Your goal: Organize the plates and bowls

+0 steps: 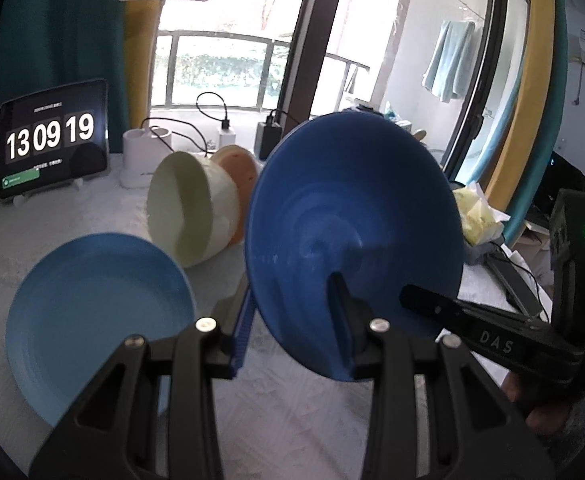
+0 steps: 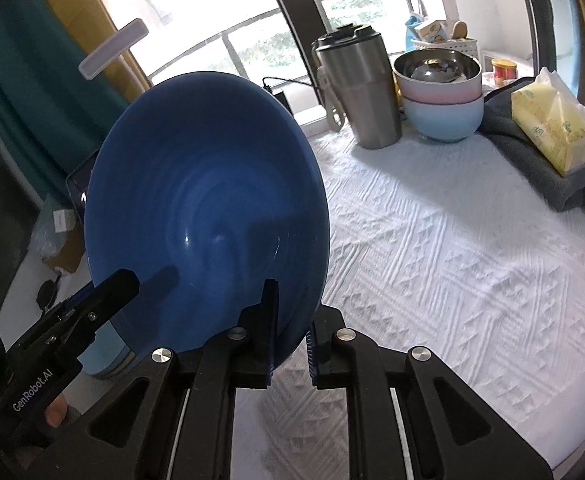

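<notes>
- Black tongs fill the bottom of each wrist view, and both pairs pinch the same dark blue plate [image 2: 206,216] at its lower rim.
- Right tongs [image 2: 290,344]: pressed nearly together on the rim, 1 finger inside the dish and 1 behind it.
- Left tongs [image 1: 292,320]: partly spread, 1 finger lying on the inner face of the plate and the blue-ribbed one behind its edge, so they look closed on it as well.
- Held almost on edge, the plate hangs above the table [image 2: 452,260], its hollow side toward both cameras, touching nothing else that shows.
- A lighter blue plate [image 1: 96,320] lies flat on the table, near the left tongs and just left of the carried plate.
- Behind it, a pale green bowl [image 1: 190,210] lies tipped on its side with an orange bowl [image 1: 240,168] nested behind it.
- At the far right corner, a pink bowl sits inside a light blue bowl [image 2: 444,118], with a steel bowl [image 2: 436,66] on top; a steel tumbler [image 2: 362,92] and a tissue pack [image 2: 552,128] stand near.
- A tablet [image 1: 52,140] showing a clock stands at the back left.
- Progress, as I judge it: 1 bowl stack looks finished; the dark plate is mid-carry, probably bound for the lighter plate, and the 2 tipped bowls remain to be righted and stacked.
</notes>
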The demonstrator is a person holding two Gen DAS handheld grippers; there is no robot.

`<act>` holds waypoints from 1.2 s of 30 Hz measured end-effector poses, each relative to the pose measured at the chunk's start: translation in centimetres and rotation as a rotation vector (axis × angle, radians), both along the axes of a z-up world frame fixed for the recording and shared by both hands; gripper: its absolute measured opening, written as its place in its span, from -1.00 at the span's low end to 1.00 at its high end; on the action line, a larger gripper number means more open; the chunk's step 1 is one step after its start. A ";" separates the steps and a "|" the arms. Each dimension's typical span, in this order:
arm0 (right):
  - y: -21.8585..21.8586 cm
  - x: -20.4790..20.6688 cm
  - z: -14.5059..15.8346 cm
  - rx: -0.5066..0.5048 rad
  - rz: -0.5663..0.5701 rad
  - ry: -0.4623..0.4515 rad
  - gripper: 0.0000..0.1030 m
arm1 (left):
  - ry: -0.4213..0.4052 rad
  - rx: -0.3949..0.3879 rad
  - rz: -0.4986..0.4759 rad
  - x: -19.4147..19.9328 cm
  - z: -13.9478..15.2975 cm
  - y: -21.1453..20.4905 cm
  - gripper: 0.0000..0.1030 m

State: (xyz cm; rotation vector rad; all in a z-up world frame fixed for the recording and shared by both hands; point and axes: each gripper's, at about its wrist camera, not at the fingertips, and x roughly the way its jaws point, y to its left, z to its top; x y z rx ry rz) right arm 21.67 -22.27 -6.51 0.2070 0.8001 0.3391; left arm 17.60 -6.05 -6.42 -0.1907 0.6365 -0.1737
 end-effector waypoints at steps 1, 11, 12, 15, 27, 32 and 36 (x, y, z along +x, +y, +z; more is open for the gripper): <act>0.2 -0.2 -0.1 0.001 0.005 0.004 -0.73 | 0.000 0.000 0.002 -0.2 -0.1 0.2 -0.29; 2.2 -1.7 -1.3 -0.020 0.055 0.052 -0.71 | 0.033 -0.026 0.033 -2.2 -1.3 2.3 -0.29; 2.4 -1.8 -1.5 -0.023 0.057 0.058 -0.70 | 0.036 -0.027 0.032 -2.3 -1.4 2.4 -0.29; 2.7 -2.1 -1.9 -0.032 0.056 0.075 -0.70 | 0.045 -0.031 0.027 -2.7 -1.7 2.6 -0.29; 2.8 -3.4 -2.3 -0.056 0.039 0.133 -0.61 | 0.052 -0.022 -0.010 -4.4 -1.7 2.3 -0.29; 2.9 -3.9 -1.8 -0.072 0.032 0.131 -0.47 | 0.043 -0.018 -0.016 -4.9 -1.4 2.4 -0.29; 2.7 -4.0 -1.3 -0.072 0.024 0.115 -0.43 | 0.034 -0.018 -0.016 -5.2 -1.1 2.6 -0.29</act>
